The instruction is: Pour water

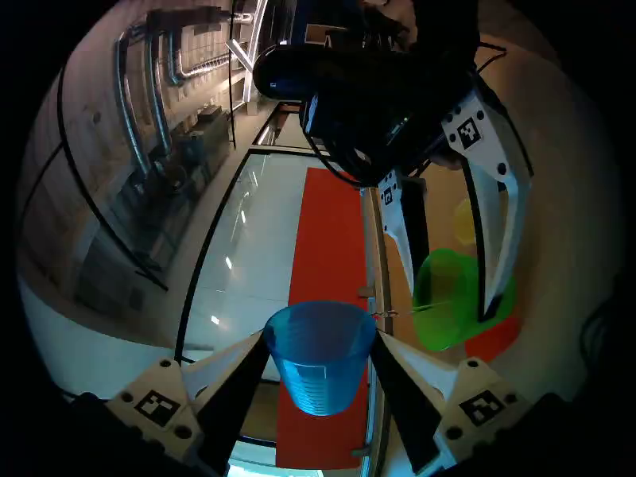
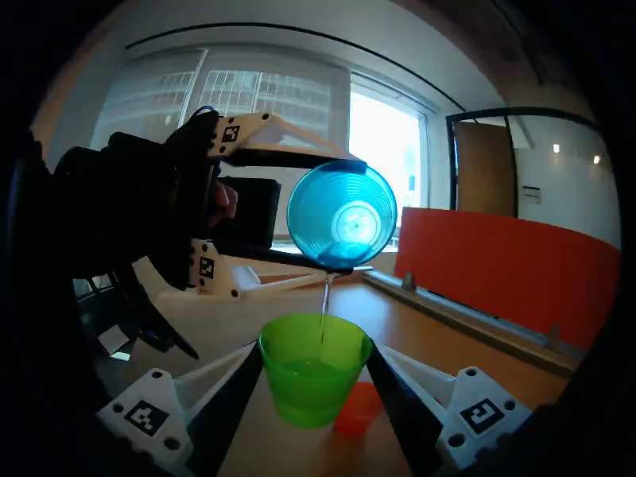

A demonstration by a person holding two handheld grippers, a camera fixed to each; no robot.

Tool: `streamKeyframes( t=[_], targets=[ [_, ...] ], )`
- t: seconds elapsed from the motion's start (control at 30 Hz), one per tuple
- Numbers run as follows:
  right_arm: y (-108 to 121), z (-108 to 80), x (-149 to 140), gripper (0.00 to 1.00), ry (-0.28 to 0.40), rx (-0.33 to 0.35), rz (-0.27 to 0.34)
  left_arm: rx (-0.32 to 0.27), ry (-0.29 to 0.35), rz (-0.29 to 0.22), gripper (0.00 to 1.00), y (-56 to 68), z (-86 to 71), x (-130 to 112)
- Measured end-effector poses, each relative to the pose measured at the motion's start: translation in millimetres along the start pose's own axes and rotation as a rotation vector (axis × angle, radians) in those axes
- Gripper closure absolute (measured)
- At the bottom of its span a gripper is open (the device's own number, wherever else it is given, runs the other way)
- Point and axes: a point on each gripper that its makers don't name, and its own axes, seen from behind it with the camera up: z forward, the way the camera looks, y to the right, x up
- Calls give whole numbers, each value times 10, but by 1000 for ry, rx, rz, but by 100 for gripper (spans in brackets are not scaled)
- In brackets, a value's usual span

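Right gripper view: seemingly water [image 2: 324, 306] into green cup [image 2: 314, 378]

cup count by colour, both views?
blue cup: 1
green cup: 1
orange cup: 1
yellow cup: 1 (partly hidden, likely a cup)
Total: 4
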Motion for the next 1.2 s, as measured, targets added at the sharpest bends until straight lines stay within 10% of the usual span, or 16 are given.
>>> streamKeyframes(
  t=[1.2],
  targets=[
    [2, 25, 23, 8, 4, -1, -3, 0, -4, 41, 14, -12, -25, 35]
  ],
)
